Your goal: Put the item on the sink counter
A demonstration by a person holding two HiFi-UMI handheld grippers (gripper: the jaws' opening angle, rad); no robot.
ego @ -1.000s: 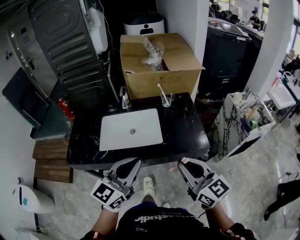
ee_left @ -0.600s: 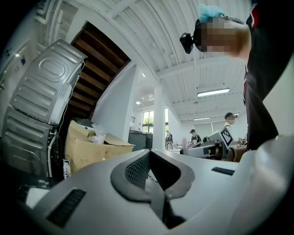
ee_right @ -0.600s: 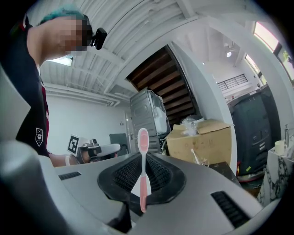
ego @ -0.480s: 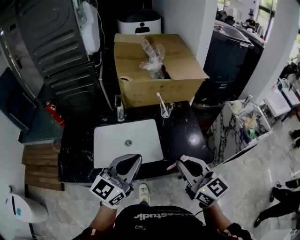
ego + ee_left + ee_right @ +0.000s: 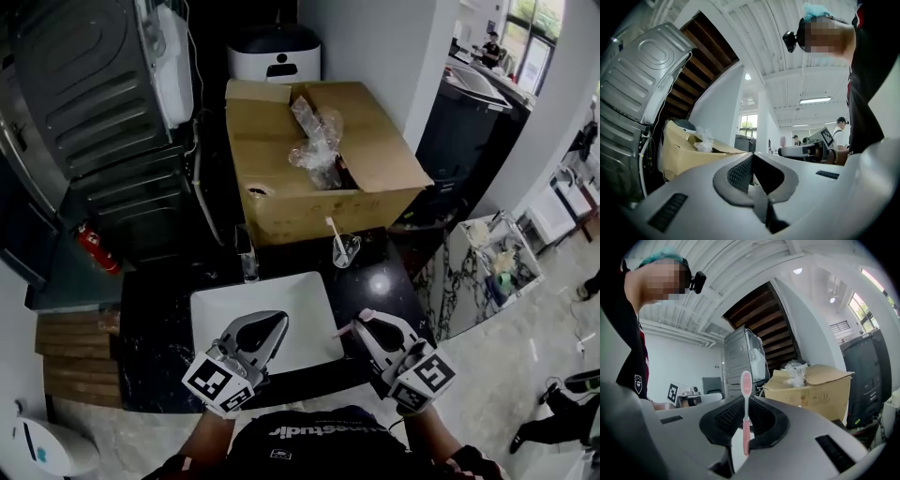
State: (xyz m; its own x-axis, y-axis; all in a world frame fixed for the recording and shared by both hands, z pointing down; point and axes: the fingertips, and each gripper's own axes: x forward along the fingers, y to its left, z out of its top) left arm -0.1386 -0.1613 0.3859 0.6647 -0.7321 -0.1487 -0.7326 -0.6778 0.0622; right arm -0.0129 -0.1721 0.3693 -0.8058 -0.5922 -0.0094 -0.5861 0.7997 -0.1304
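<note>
A cardboard box (image 5: 319, 159) with crumpled plastic stands at the back of the black sink counter (image 5: 155, 328). In front of it are a faucet (image 5: 247, 255) and a glass cup (image 5: 343, 251) holding a toothbrush. The white basin (image 5: 281, 300) lies nearer. Both tools hover over the counter's near edge. The right gripper (image 5: 361, 323) is clamped on a pink toothbrush (image 5: 746, 413) that stands upright, head up. The left gripper (image 5: 272, 326) has its jaws together, with nothing between them.

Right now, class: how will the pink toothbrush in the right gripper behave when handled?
The pink toothbrush looks thin and light, so probably needs little grip. Pinched by its narrow handle in the right gripper, it may pivot. On the glossy counter it could slide.
</note>
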